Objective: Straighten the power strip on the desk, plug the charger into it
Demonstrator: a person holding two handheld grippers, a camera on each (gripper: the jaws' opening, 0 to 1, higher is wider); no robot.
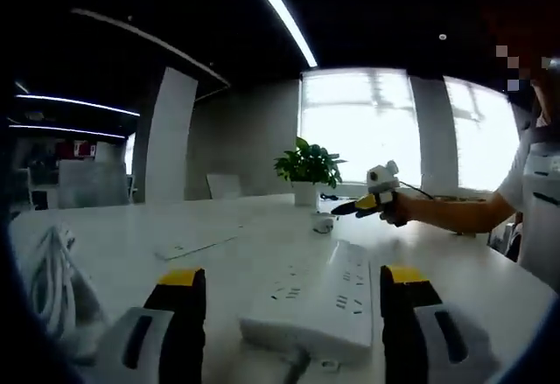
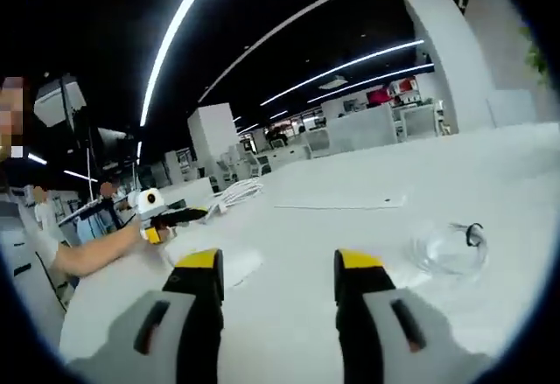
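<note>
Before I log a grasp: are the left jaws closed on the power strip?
No, the left gripper is open, the power strip lying between its jaws, ungripped.

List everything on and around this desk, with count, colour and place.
power strip: one, white, on the desk between the left tool's jaws
coiled cable: one, white, left edge of the desk
potted plant: one, green in a white pot, far side of the desk
clear cable bundle: one, right of the right tool
desk: one, white
left tool: one, yellow-tipped, open
right tool: one, yellow-tipped, open
</note>
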